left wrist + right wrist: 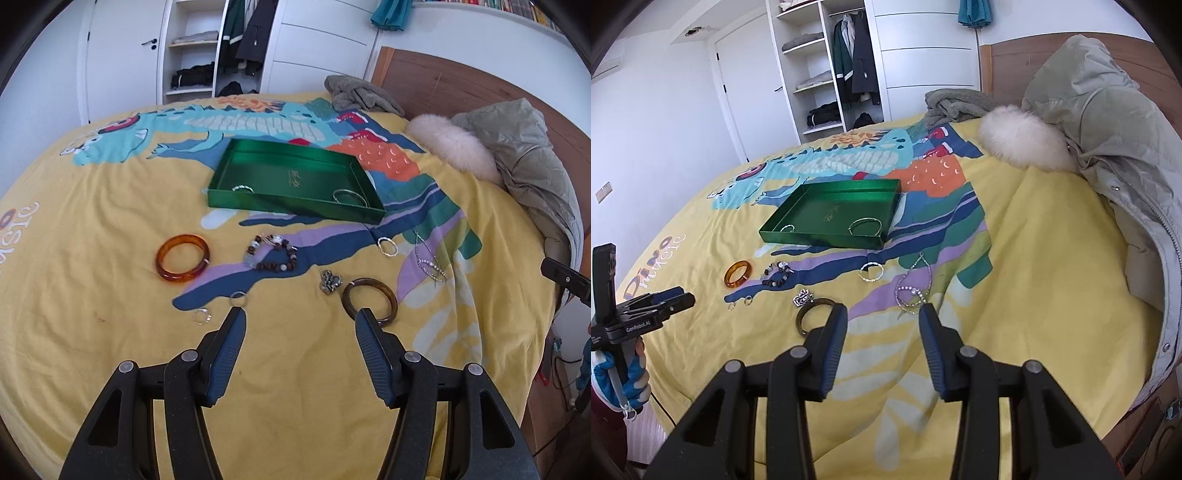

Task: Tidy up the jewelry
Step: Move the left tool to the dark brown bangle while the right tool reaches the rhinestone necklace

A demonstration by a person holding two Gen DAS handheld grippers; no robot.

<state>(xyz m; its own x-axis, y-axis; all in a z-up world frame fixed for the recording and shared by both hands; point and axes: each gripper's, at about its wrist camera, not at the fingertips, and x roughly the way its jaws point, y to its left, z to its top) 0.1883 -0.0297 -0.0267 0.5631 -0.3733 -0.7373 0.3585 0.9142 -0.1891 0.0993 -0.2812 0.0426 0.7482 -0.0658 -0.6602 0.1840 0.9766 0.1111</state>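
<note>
1. Green and shiny, the shallow tray [295, 175] sits on the yellow dinosaur-print bedspread [92, 221]; we see two silver bangles inside it, one at the near left [242, 188] and one at the near right [349, 195].
2. We hold the left hand-held gripper [299, 317] with its fingers spread apart and nothing between them, hovering over the bedspread just in front of the loose jewelry.
3. Our left view shows the row of pieces clearly: an amber bangle [183, 258] to the left, a beaded bracelet [273, 253] in the middle, a small silver charm [330, 281], a dark brown bangle [369, 298] partly behind the right fingertip, and two small rings [202, 316] near the left fingertip.
4. A twisted silver ring-shaped bracelet [387, 246] and a sparkly chain necklace [430, 264] lie further right, near the tray's corner.
5. Our right view adds what the left cannot: the left tool itself [646, 310] at the frame's left edge, gripped by a blue-and-white gloved hand [628, 376].
6. We keep the right hand-held gripper [882, 312] parted and empty, its tips between the dark brown bangle [812, 314] and the necklace [912, 291].
7. Only the right view shows the grey-green fur-trimmed coat [1108, 147] in full along the headboard.
</note>
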